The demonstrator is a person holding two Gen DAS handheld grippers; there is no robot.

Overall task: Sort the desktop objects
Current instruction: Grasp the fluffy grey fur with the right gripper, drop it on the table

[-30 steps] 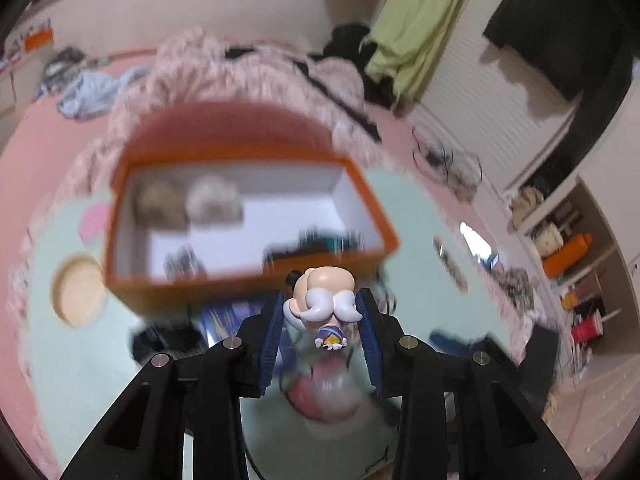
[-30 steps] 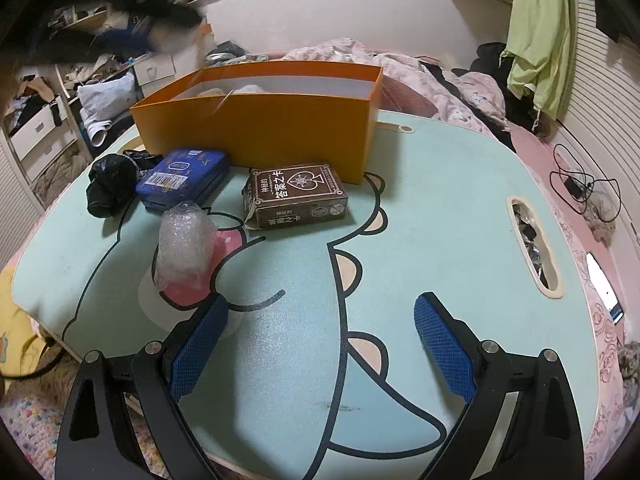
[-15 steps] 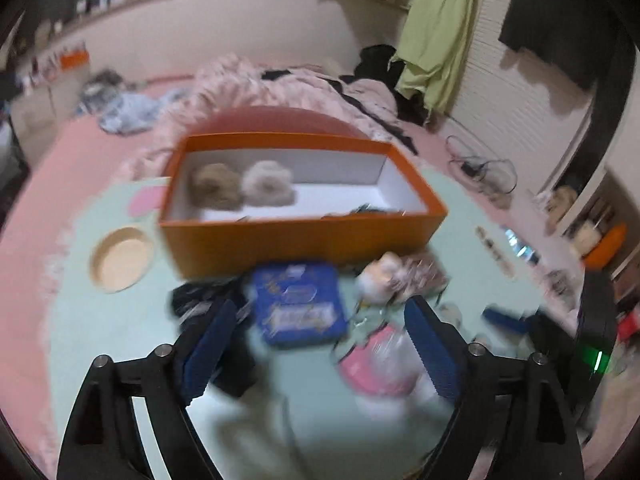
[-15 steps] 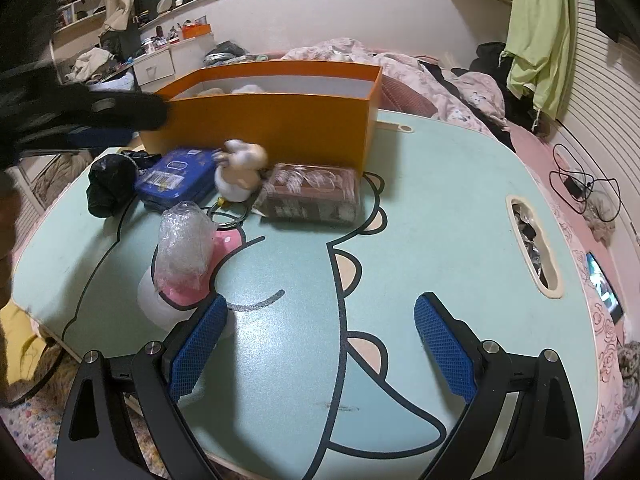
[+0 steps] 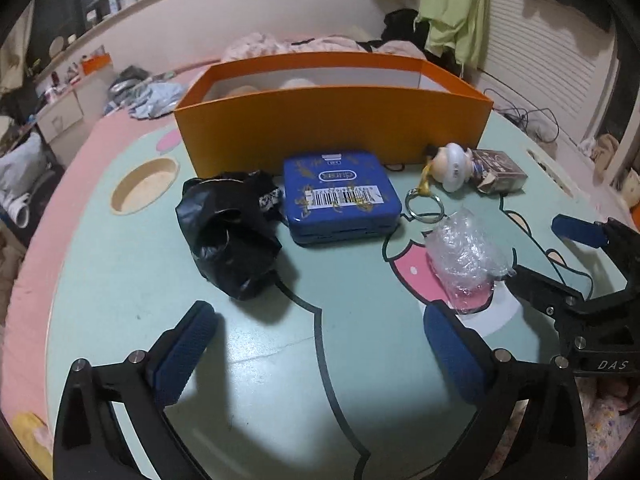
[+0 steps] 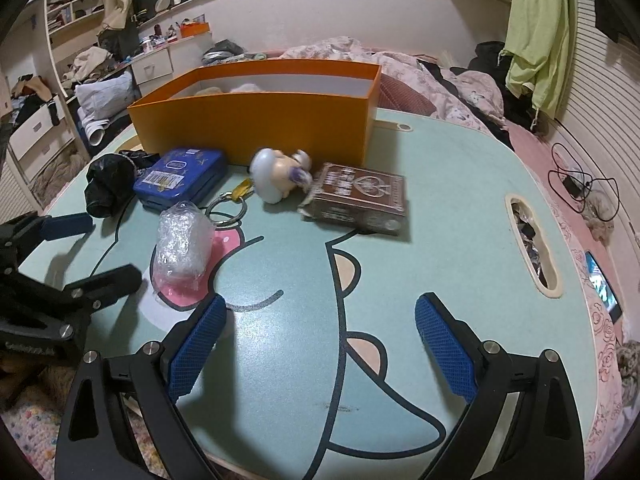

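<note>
An orange box [image 5: 332, 116] [image 6: 256, 120] stands at the back of the round table [image 5: 360, 380]. In front of it lie a black bag [image 5: 230, 232], a blue tin [image 5: 340, 196] [image 6: 180, 172], a small figurine keychain [image 5: 452, 166] [image 6: 276, 174] on its side with its ring [image 5: 425, 210], a brown card box [image 5: 498, 170] [image 6: 356, 198] and a crumpled clear plastic wrap [image 5: 464, 256] [image 6: 182, 240]. My left gripper [image 5: 320, 344] is open and empty, near the table's front. My right gripper [image 6: 320, 344] is open and empty, low over the table.
A round cup recess [image 5: 144, 184] is in the table at left, and a slot [image 6: 532, 248] at right holds small items. A bed with bedding [image 6: 400, 64] lies behind, drawers [image 6: 36, 128] at left, cables [image 6: 580, 184] on the floor.
My left gripper held the figurine above the box, then opened; the figurine fell to the table beside the card box. The left gripper pulled back and down. The right gripper stayed still.
</note>
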